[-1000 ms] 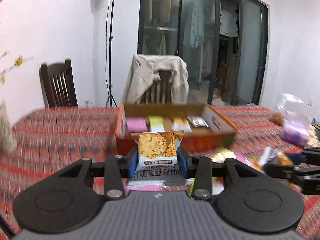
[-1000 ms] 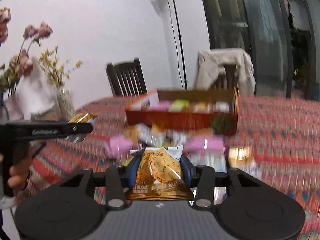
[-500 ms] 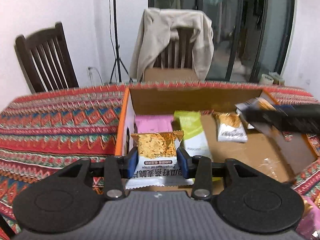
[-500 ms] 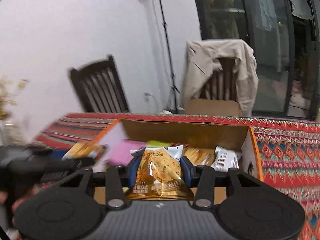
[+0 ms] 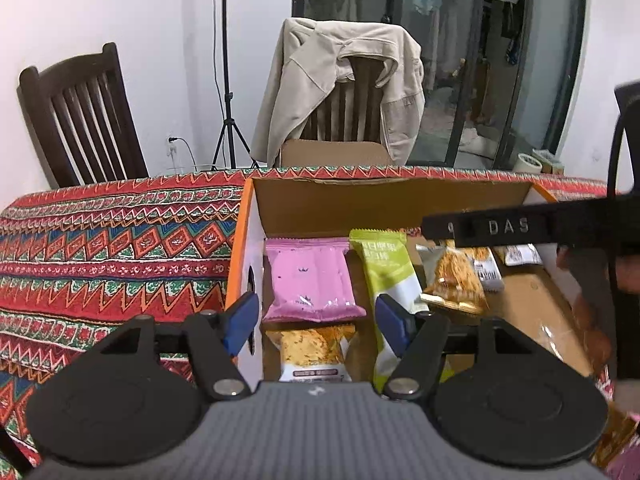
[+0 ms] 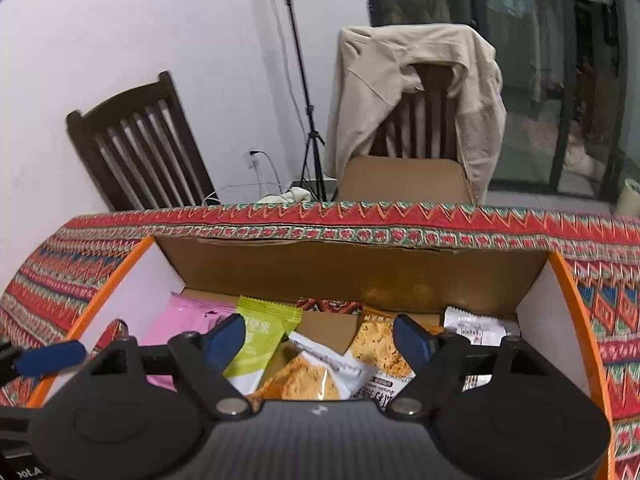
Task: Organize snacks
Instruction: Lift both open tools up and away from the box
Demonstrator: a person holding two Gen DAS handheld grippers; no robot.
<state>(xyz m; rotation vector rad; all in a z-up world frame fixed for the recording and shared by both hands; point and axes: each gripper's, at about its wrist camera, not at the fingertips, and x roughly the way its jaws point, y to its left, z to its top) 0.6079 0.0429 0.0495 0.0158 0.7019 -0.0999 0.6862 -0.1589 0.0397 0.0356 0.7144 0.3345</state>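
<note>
The open cardboard box holds a pink packet, a green packet and orange snack packets. My left gripper hangs over the box's left end, jaws opening. An orange-and-white packet lies loose between and below them, clear of the pads. My right gripper is over the middle of the box, jaws also opening. Another orange packet lies free beneath it, beside a similar packet and a white one. The right gripper's black body crosses the left wrist view.
The box stands on a red patterned tablecloth. Behind the table are a dark wooden chair, a chair draped with a beige jacket, a light tripod and glass doors. More snack packets lie at the near right.
Both grippers travelled from the loose snacks to over the box, each carrying an orange packet. Their jaws have now spread and both packets have dropped into the box.
</note>
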